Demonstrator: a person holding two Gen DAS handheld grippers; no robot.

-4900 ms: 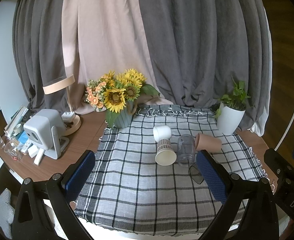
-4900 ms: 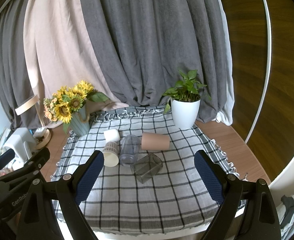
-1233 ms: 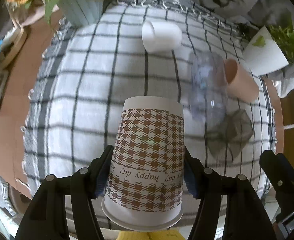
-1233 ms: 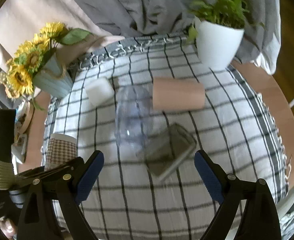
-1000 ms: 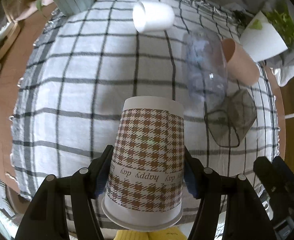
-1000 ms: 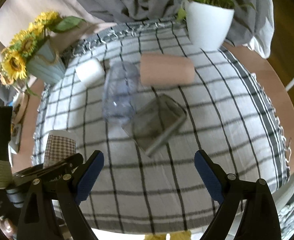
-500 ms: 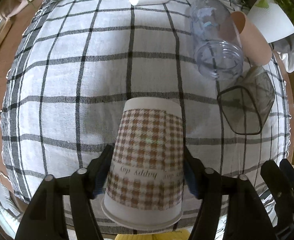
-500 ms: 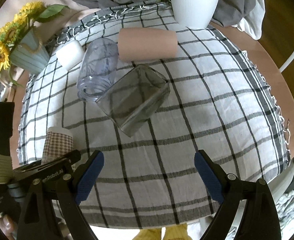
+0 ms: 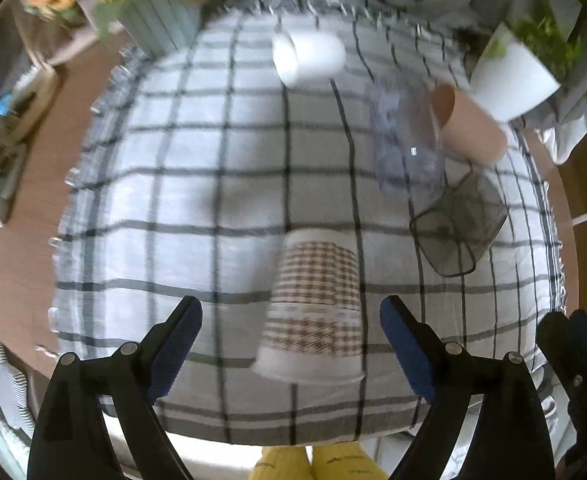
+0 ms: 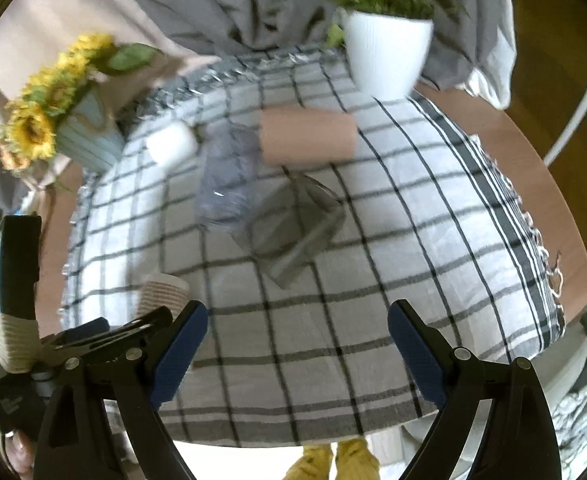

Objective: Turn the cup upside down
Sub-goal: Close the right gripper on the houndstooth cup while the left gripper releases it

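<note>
A brown-checked paper cup (image 9: 313,304) stands upside down on the checked cloth (image 9: 197,184), rim down, near the front edge. My left gripper (image 9: 291,324) is open, its blue pads (image 9: 175,330) apart on either side of the cup and not touching it. The cup also shows at the left in the right wrist view (image 10: 163,292), behind the left gripper. My right gripper (image 10: 297,340) is open and empty above the cloth's front. Both views are motion-blurred.
Lying on the cloth: a white cup (image 9: 307,58), a clear plastic cup (image 9: 407,144), a tan cup (image 9: 469,122) and a grey square glass (image 9: 457,228). A sunflower vase (image 10: 81,128) stands at back left, a white plant pot (image 10: 387,56) at back right.
My left gripper has opened and let go of the checked cup, which now stands rim-down on the cloth. The gripper has drawn back from it. The right gripper has lifted back slightly.
</note>
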